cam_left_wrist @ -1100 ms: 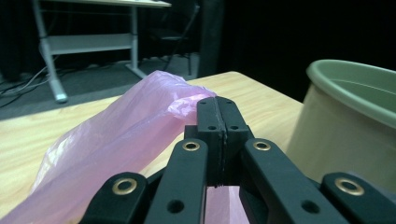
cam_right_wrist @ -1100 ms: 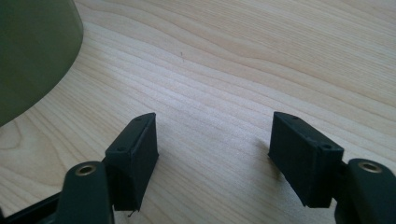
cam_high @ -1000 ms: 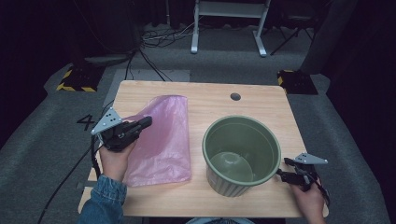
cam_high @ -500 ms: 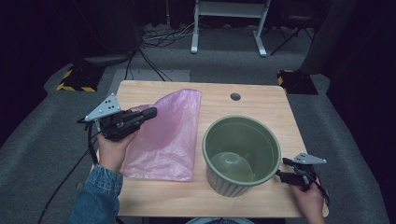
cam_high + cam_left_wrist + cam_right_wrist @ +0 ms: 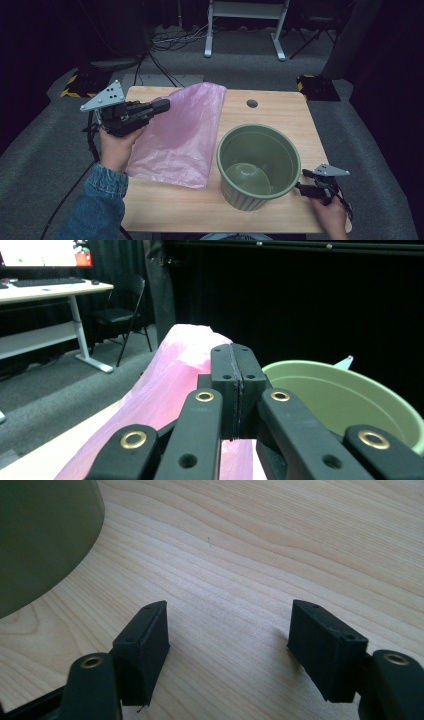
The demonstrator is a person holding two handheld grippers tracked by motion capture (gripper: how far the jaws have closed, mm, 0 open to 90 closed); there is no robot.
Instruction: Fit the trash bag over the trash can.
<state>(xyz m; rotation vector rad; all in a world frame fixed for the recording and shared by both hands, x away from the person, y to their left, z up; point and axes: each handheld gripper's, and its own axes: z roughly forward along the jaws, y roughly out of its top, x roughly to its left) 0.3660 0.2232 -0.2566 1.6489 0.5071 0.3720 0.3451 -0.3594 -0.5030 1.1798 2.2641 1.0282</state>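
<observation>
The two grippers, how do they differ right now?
The left gripper is shut on an edge of the pink bag and held up above the table; the right gripper is open, empty, and low on the table beside the green pot. Both are black, with a grey plate on top.

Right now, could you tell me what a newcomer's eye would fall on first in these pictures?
The pink bag stands out: the left tongs are shut on its edge and hold it lifted above the left half of the table. Next comes the empty green pot, upright at the front right. Beside it the right tongs rest open, low over the wood, with nothing between them.
</observation>
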